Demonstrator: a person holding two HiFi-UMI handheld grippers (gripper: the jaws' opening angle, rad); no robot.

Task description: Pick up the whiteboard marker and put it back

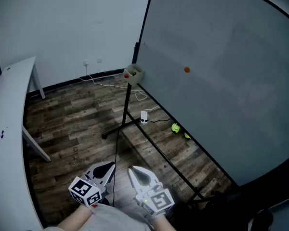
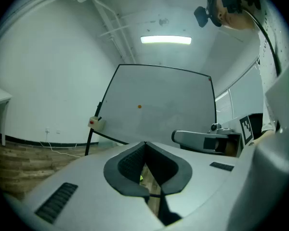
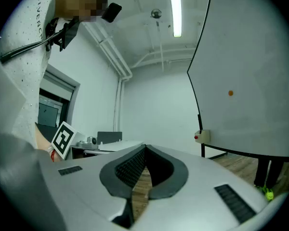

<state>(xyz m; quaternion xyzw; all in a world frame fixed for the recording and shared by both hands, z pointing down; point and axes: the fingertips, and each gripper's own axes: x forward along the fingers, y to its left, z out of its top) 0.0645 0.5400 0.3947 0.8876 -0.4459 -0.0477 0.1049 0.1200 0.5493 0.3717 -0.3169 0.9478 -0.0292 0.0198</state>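
Nothing of the task is showing as done yet: the left gripper (image 1: pixel 110 166) and right gripper (image 1: pixel 134 170) are sitting side by side, both shut on nothing. The whiteboard marker is not showing in any view; I am guessing it lies ahead by the whiteboard (image 1: pixel 221 81) or its small box (image 1: pixel 133 73). Ahead the floor (image 1: pixel 77 114) is lying open, the stand's floor bar (image 1: pixel 159 150) is running ahead and right, and a white table (image 1: pixel 9 109) is edging the left.

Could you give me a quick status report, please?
Left gripper and right gripper shut, both empty. Whiteboard marker not made out in any view. Whiteboard ahead; stand legs cross the floor between.
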